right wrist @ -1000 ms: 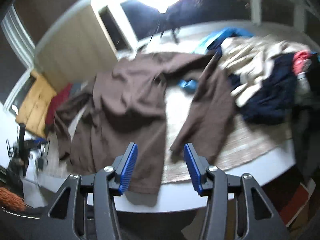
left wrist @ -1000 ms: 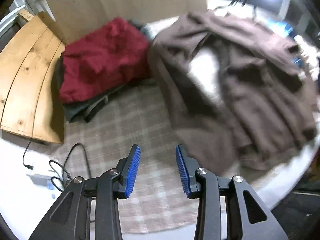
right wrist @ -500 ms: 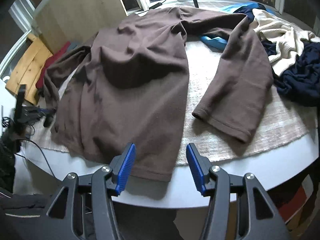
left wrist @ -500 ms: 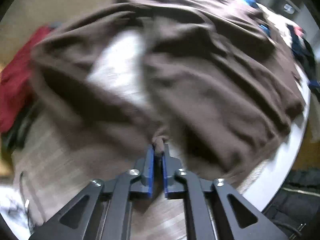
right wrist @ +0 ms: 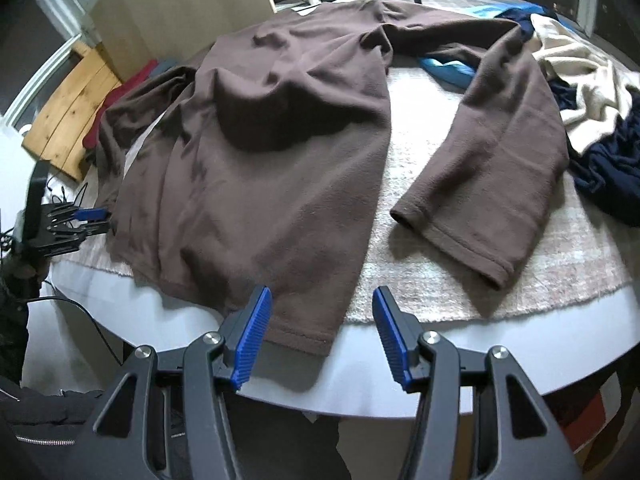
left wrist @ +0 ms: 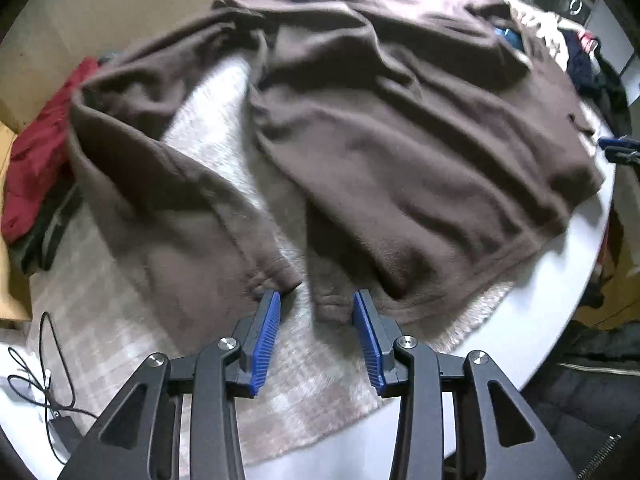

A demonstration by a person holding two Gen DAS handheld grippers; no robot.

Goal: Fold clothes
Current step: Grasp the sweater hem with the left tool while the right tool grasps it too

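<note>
Now my left tool [left wrist: 316, 316] gapes wide at brown sweater [right wrist: 280, 152] hem corner; my right tool [right wrist: 320, 320] wide too, empty, over hem at table [right wrist: 500, 344] edge.

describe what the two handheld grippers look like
Both match: the left gripper and right gripper have black skeletal linkage arms with triangular cutouts and silver pivot bolts, and two fingers faced with ribbed blue pads. No cables show on them.
</note>
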